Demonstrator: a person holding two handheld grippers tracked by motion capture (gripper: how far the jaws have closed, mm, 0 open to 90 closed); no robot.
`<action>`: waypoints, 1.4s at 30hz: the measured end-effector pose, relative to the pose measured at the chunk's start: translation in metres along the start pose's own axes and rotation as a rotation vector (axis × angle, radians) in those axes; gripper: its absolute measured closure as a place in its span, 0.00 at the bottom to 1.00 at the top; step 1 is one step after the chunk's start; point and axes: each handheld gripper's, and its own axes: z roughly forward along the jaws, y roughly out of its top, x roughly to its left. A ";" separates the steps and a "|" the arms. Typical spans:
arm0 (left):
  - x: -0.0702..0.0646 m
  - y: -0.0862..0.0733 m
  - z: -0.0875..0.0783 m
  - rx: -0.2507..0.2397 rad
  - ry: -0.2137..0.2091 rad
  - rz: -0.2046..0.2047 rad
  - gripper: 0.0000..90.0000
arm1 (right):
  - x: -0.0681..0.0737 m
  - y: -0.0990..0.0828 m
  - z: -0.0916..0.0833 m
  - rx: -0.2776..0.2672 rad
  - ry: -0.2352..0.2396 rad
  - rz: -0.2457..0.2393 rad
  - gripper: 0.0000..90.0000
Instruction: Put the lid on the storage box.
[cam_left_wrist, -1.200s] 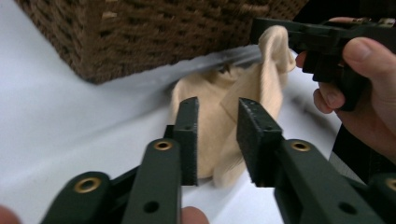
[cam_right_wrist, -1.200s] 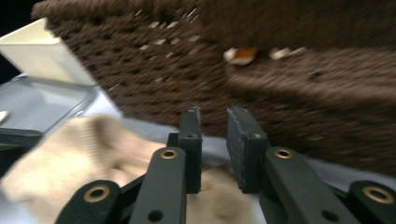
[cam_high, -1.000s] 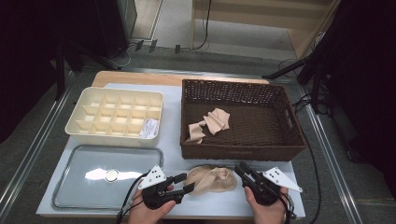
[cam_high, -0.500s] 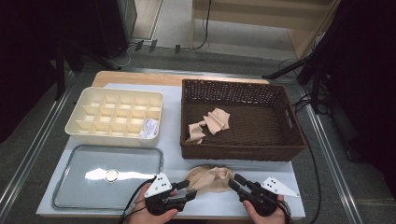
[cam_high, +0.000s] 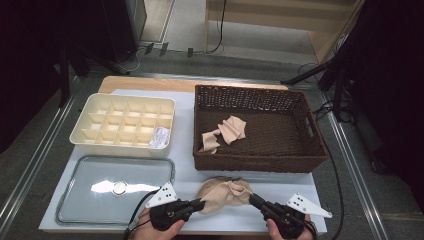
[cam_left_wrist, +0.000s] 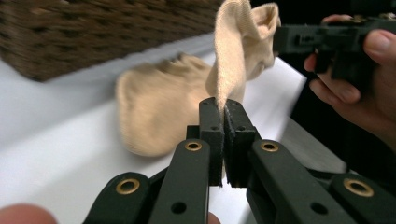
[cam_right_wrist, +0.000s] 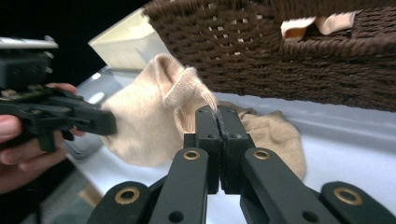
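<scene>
Both jaws clamped on sock (cam_high: 222, 194)

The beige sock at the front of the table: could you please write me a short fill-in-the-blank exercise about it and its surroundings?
1. Both the left gripper and the right gripper are shut on the beige ____.
2. More beige socks lie inside the brown wicker ____.
3. The cream organizer tray is split into many ____.
4. The metal tray lies on the ____ side of the high view.

Missing words: sock; basket; compartments; left
</scene>
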 end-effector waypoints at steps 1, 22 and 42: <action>0.000 0.000 0.000 0.000 0.000 0.000 0.99 | 0.002 0.002 -0.005 0.009 -0.009 0.010 1.00; 0.002 -0.010 0.016 0.057 0.205 0.016 0.72 | -0.029 -0.019 0.000 0.090 -0.231 0.065 0.77; -0.009 -0.015 0.031 0.089 0.226 -0.009 0.99 | -0.010 -0.030 0.012 0.160 -0.265 -0.028 0.96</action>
